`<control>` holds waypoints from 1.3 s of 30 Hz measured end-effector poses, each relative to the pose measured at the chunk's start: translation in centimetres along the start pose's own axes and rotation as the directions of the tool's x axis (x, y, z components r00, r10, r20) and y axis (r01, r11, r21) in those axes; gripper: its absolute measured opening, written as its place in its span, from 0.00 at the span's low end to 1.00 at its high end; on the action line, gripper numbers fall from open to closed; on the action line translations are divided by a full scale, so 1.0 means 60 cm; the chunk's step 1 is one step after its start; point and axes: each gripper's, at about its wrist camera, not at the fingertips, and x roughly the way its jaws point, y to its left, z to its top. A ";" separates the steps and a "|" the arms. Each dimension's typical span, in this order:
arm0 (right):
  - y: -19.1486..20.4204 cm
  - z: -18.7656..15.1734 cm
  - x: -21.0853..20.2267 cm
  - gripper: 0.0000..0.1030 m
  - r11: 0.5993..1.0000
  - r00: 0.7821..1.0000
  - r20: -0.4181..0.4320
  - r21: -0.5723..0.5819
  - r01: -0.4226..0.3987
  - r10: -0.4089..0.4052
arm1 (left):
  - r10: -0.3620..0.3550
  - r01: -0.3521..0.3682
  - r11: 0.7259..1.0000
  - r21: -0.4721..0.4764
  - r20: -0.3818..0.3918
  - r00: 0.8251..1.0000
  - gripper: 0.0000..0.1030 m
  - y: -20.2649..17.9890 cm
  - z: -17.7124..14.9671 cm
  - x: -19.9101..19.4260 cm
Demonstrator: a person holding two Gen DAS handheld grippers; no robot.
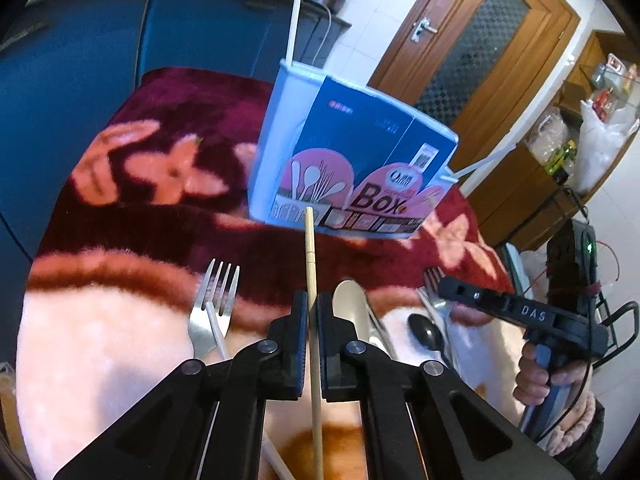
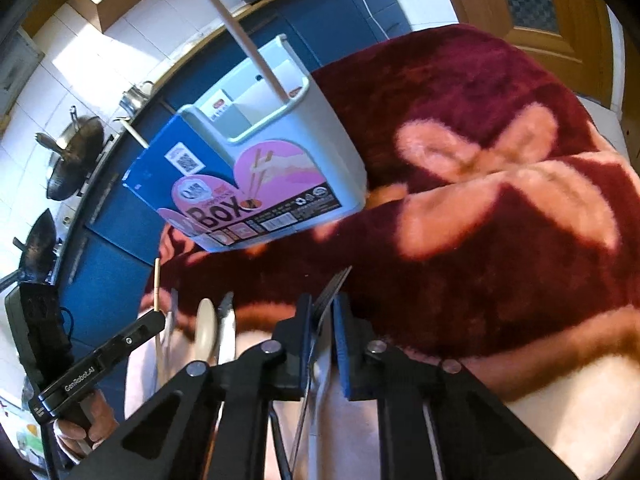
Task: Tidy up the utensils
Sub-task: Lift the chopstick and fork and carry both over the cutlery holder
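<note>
Left tongs [image 1: 313, 312] are closed on a chopstick [image 1: 311, 264], right tongs [image 2: 323, 320] apparently grip a fork [image 2: 332, 288], both aimed toward the box [image 1: 352, 152].

**Kitchen surroundings beyond the bench**

A plush maroon blanket [image 1: 192, 232] with pink flower shapes covers the bench ahead of the tool; blue cabinets [image 1: 80, 60] under a pale countertop stand behind it, ahead and to the left; a wooden door [image 1: 472, 52] with a patterned glass panel and a metal handle [image 1: 424, 28] stands ahead to the right; a wooden shelf unit [image 1: 532, 168] holds plastic bags [image 1: 600, 148] at far right; in the right wrist view a dark wok [image 2: 76, 156] and a steel kettle [image 2: 136, 98] sit on the countertop, ahead and left of the tool; a white cable [image 2: 364, 0] trails down the cabinets.
</note>
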 end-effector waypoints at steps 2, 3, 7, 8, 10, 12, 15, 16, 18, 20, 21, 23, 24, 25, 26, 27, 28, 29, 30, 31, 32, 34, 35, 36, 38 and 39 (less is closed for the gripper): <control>0.007 -0.006 -0.012 0.09 1.000 0.999 0.029 -0.017 -0.020 0.020 | -0.006 0.006 1.000 -0.001 0.022 1.000 0.04 -0.003 0.001 -0.009; 0.007 -0.006 -0.012 0.08 1.000 0.999 0.029 -0.017 -0.020 0.020 | -0.008 0.008 1.000 0.000 0.032 0.999 0.04 -0.004 0.001 -0.015; 0.025 -0.014 -0.038 0.06 0.998 0.995 0.083 -0.039 -0.045 0.048 | -0.010 0.008 1.000 0.019 0.089 0.996 0.04 -0.016 0.003 -0.039; 0.031 -0.016 -0.047 0.06 0.997 0.993 0.106 -0.048 -0.052 0.057 | -0.010 0.007 1.000 0.024 0.104 0.995 0.04 -0.019 0.003 -0.044; 0.042 -0.021 -0.066 0.05 0.996 0.986 0.150 -0.070 -0.058 0.068 | -0.010 0.005 0.999 0.034 0.140 0.990 0.04 -0.026 0.005 -0.057; 0.068 -0.029 -0.100 0.04 0.991 0.969 0.234 -0.122 -0.052 0.080 | -0.014 0.007 0.999 0.042 0.178 0.984 0.04 -0.032 0.009 -0.070; 0.082 -0.029 -0.115 0.04 0.988 0.957 0.278 -0.147 -0.048 0.088 | -0.013 -0.001 0.998 0.057 0.240 0.971 0.04 -0.044 0.019 -0.088; 0.088 -0.029 -0.124 0.03 0.986 0.949 0.303 -0.159 -0.046 0.093 | -0.010 -0.008 0.998 0.067 0.267 0.964 0.04 -0.049 0.025 -0.095; 0.098 -0.029 -0.142 0.03 0.984 0.927 0.359 -0.172 -0.047 0.107 | -0.004 -0.019 0.997 0.074 0.298 0.955 0.04 -0.054 0.036 -0.102; 0.109 -0.028 -0.163 0.03 0.981 0.901 0.419 -0.191 -0.038 0.116 | -0.008 -0.016 0.997 0.072 0.326 0.945 0.04 -0.056 0.052 -0.107; 0.112 -0.027 -0.168 0.03 0.980 0.891 0.438 -0.197 -0.034 0.119 | -0.008 -0.016 0.998 0.068 0.335 0.942 0.04 -0.057 0.060 -0.108; 0.125 -0.014 -0.179 0.03 0.978 0.864 0.488 -0.207 -0.018 0.120 | -0.001 -0.021 0.998 0.059 0.356 0.935 0.04 -0.059 0.079 -0.108; 0.125 -0.014 -0.179 0.03 0.978 0.864 0.488 -0.207 -0.018 0.120 | -0.001 -0.020 0.998 0.055 0.365 0.931 0.04 -0.060 0.086 -0.110; 0.128 -0.007 -0.182 0.03 0.978 0.858 0.499 -0.208 -0.020 0.124 | -0.003 -0.016 0.999 0.048 0.383 0.924 0.04 -0.061 0.098 -0.111; 0.129 0.005 -0.188 0.03 0.977 0.851 0.509 -0.211 -0.026 0.133 | -0.003 -0.016 0.999 0.045 0.400 0.917 0.04 -0.062 0.107 -0.113; 0.129 0.005 -0.188 0.03 0.977 0.851 0.509 -0.211 -0.026 0.133 | 0.001 -0.020 0.999 0.043 0.418 0.909 0.04 -0.063 0.116 -0.115; 0.132 0.012 -0.189 0.03 0.976 0.848 0.512 -0.216 -0.028 0.138 | 0.008 -0.027 0.999 0.037 0.447 0.894 0.04 -0.064 0.130 -0.118; 0.135 0.021 -0.191 0.03 0.974 0.844 0.517 -0.224 -0.029 0.144 | 0.011 -0.029 0.999 0.032 0.466 0.885 0.04 -0.063 0.141 -0.120; 0.137 0.026 -0.193 0.03 0.973 0.840 0.521 -0.230 -0.029 0.149 | 0.015 -0.032 0.999 0.027 0.481 0.876 0.04 -0.063 0.151 -0.121; 0.141 0.041 -0.197 0.03 0.970 0.831 0.534 -0.240 -0.029 0.157 | 0.022 -0.036 0.999 0.019 0.503 0.864 0.04 -0.061 0.167 -0.123; 0.141 0.041 -0.197 0.03 0.970 0.831 0.534 -0.240 -0.029 0.157 | 0.026 -0.039 0.999 0.015 0.515 0.857 0.04 -0.061 0.176 -0.123; 0.144 0.051 -0.200 0.03 0.969 0.824 0.543 -0.246 -0.031 0.164 | 0.038 -0.047 0.999 0.004 0.547 0.836 0.04 -0.061 0.201 -0.125; 0.146 0.056 -0.201 0.03 0.968 0.819 0.547 -0.248 -0.035 0.170 | 0.043 -0.052 0.999 0.001 0.561 0.827 0.04 -0.061 0.209 -0.126; 0.145 0.060 -0.201 0.03 0.967 0.816 0.551 -0.250 -0.037 0.174 | 0.050 -0.059 0.998 -0.002 0.577 0.815 0.04 -0.062 0.217 -0.126; 0.146 0.069 -0.201 0.03 0.966 0.811 0.556 -0.254 -0.041 0.180 | 0.070 -0.080 0.997 -0.012 0.619 0.782 0.04 -0.064 0.235 -0.126; 0.148 0.074 -0.200 0.03 0.966 0.808 0.559 -0.257 -0.043 0.185 | 0.080 -0.089 0.996 -0.018 0.636 0.767 0.04 -0.064 0.241 -0.124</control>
